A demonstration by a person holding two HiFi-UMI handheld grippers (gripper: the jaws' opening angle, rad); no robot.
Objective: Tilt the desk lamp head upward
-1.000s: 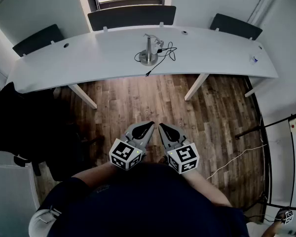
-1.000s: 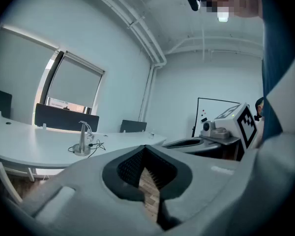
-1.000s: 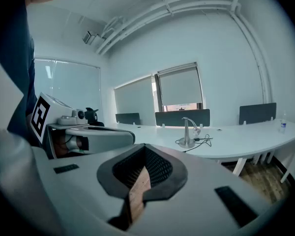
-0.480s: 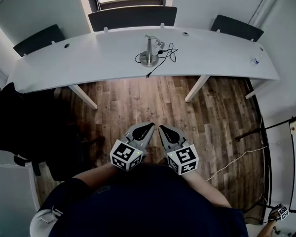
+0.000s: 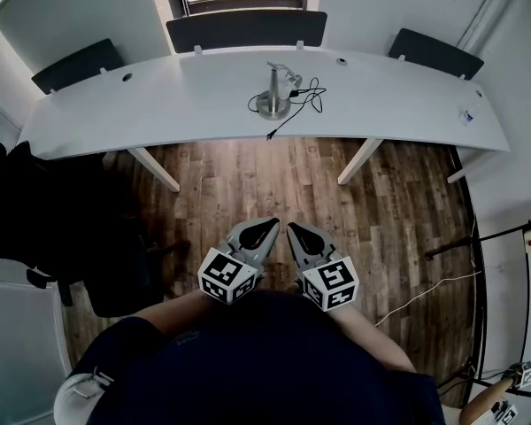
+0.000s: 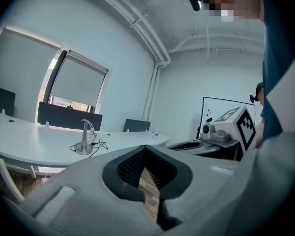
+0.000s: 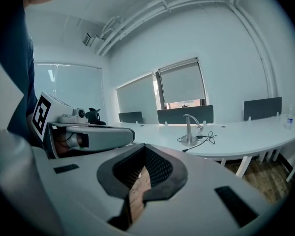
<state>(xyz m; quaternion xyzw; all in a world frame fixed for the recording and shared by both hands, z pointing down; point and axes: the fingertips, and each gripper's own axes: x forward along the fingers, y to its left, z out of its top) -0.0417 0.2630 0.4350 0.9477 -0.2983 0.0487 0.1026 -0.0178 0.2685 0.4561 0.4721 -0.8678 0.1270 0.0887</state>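
A small silver desk lamp (image 5: 273, 91) stands on a round base near the middle of the long white curved desk (image 5: 159, 113), its head bent down to the right and a black cable (image 5: 299, 100) trailing from it. It also shows far off in the left gripper view as the lamp (image 6: 84, 139) and in the right gripper view as the lamp (image 7: 189, 130). My left gripper (image 5: 271, 226) and right gripper (image 5: 293, 228) are held side by side close to my body, over the wooden floor, well short of the desk. Both are shut with nothing between the jaws.
Three dark chairs (image 5: 245, 29) stand behind the desk under a window. A black office chair (image 5: 35, 220) sits at the left over the wood floor (image 5: 248, 184). A small bottle (image 5: 467, 115) is on the desk's right end. A white cable (image 5: 425, 290) runs across the floor at right.
The view has shifted slightly, so the desk and lamp sit a little further right in the picture. Both grippers stay shut and held together.
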